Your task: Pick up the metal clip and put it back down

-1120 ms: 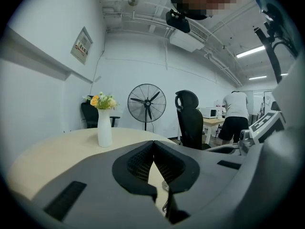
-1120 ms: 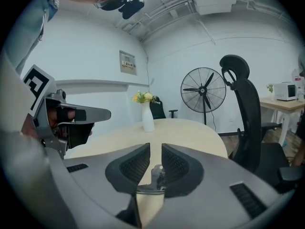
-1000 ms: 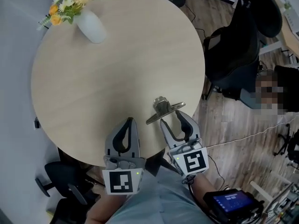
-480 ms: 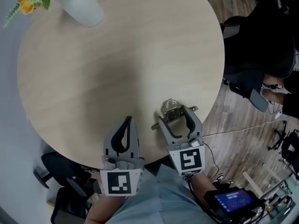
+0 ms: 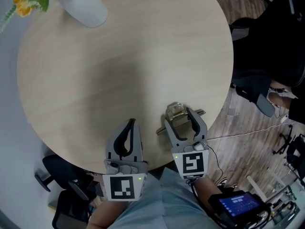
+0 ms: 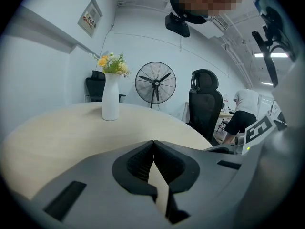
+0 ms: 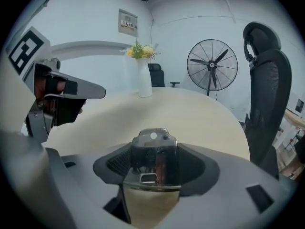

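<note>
Right gripper [image 5: 180, 119] jaws had just been opening, now apart around the metal clip [image 5: 175, 110], apparently releasing it onto the round table [image 5: 119, 70]'s near edge. Left gripper [image 5: 130, 125] sat closed and empty at near left, likely just idle.

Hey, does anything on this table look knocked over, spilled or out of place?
Nothing stands out. The vase stands upright and nothing is spilled. The metal clip sits near the edge of the table, between the jaws of the right tool, which have just been opening.
</note>
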